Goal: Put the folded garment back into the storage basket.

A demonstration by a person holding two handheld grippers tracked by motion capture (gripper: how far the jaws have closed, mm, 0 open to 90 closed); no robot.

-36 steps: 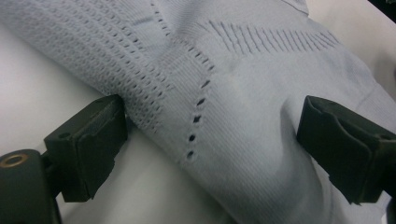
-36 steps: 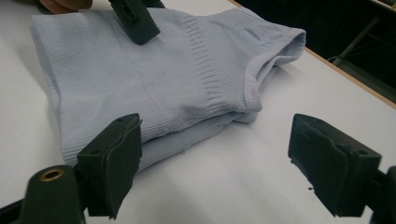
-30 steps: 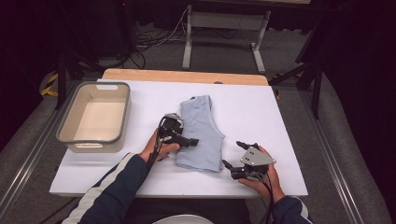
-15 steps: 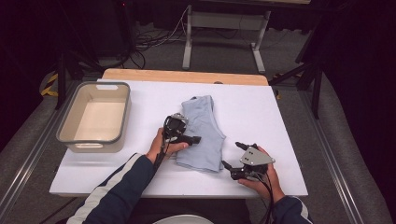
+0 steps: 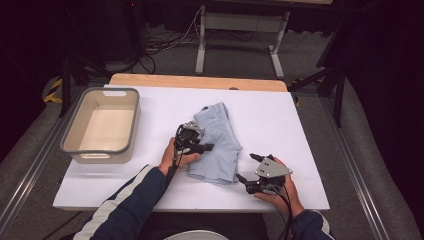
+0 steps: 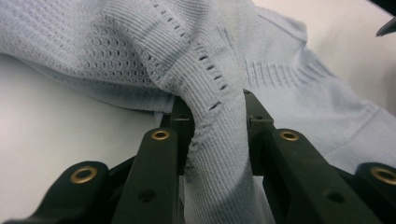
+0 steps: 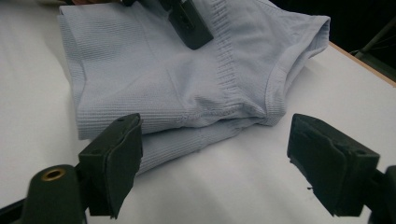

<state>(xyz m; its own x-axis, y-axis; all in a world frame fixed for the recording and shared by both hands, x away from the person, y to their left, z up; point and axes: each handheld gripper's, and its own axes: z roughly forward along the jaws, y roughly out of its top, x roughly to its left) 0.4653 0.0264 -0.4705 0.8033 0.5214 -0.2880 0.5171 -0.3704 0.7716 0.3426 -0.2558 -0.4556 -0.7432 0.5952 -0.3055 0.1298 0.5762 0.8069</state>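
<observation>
Pale blue ribbed knit, a folded garment (image 5: 216,145), lies near the middle of the white counter (image 5: 310,125), its long side running away from the person; in the high view the left tool (image 5: 201,147) sits at the garment's left edge, the hand behind it resting on the counter; its jaws have just been closing, and in the left gripper view they stand clamped on a raised ridge of the fabric (image 6: 219,130), which bunches up between the two black pads; the cloth around the pinch lifts off the counter in a soft fold; the right tool (image 5: 248,167) rests on the counter just beside the garment's near right corner, held in the other hand; its jaws stand wide apart with nothing between them, and in the right gripper view they frame the garment's (image 7: 177,88) folded edge, which lies ahead of them and apart from both pads; a grey-rimmed tub (image 5: 102,125) stands on the counter's left side, well apart from the garment.
</observation>
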